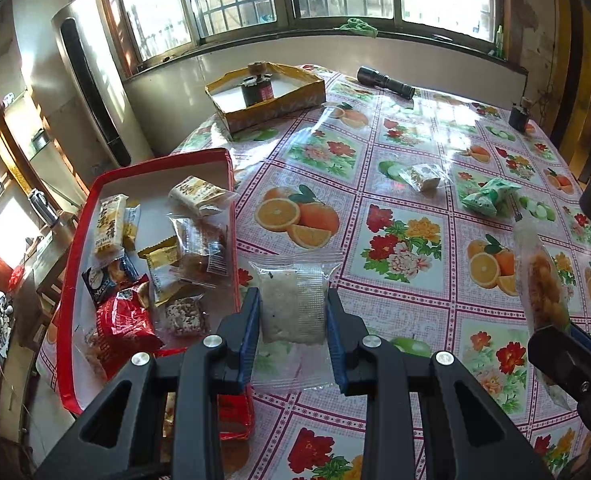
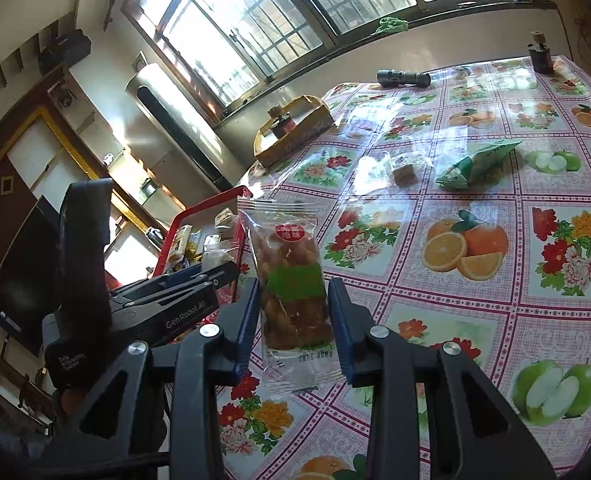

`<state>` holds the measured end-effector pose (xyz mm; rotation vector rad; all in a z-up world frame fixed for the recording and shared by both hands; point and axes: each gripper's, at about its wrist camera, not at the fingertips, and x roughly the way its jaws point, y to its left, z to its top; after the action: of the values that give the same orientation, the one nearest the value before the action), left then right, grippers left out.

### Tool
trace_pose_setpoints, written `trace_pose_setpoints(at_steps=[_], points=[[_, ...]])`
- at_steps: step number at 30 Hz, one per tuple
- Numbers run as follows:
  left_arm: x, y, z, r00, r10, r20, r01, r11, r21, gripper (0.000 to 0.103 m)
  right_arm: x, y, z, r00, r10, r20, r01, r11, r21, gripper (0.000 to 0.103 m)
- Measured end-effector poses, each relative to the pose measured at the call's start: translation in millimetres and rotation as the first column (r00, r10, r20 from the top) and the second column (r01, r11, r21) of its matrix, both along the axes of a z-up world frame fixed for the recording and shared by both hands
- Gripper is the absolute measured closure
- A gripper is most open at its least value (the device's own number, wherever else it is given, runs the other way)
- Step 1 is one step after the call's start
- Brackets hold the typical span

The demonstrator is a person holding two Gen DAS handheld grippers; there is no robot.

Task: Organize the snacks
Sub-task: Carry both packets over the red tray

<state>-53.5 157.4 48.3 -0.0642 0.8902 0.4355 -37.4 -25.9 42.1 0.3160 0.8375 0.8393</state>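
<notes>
My left gripper (image 1: 293, 308) is shut on a clear packet of white rice cake (image 1: 291, 304), held above the table just right of the red tray (image 1: 71, 276). The tray holds several wrapped snacks (image 1: 187, 248). My right gripper (image 2: 293, 300) is shut on a clear packet of brown fried snacks (image 2: 293, 276) with a green label, held upright; the packet also shows in the left wrist view (image 1: 541, 280). A green packet (image 1: 485, 196) (image 2: 475, 162) and a small clear-wrapped snack (image 1: 425, 176) (image 2: 405, 168) lie on the table further out.
A yellow box (image 1: 267, 108) (image 2: 295, 136) with a small jar inside stands at the table's far left. A black flashlight (image 1: 385, 82) (image 2: 403, 78) and a dark bottle (image 1: 519, 116) (image 2: 539, 56) sit near the far edge. The floral tablecloth (image 1: 399, 248) covers the table.
</notes>
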Motion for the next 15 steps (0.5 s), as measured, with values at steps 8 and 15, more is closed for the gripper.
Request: trace_pose_setpoints(at_steps=[8,15], points=[[-8,23,-1,0.999,0.047,0.001,-0.047,0.999,-0.005,0.073,0,19,6,0.999,0.040,0.005,-0.040,0.999,0.018,0.067],[-16,49,1,0.995,0.096,0.006,-0.096,0.995,-0.011,0.073,3,42,9,0.996,0.092,0.000,-0.092,0.995,0.041,0.067]])
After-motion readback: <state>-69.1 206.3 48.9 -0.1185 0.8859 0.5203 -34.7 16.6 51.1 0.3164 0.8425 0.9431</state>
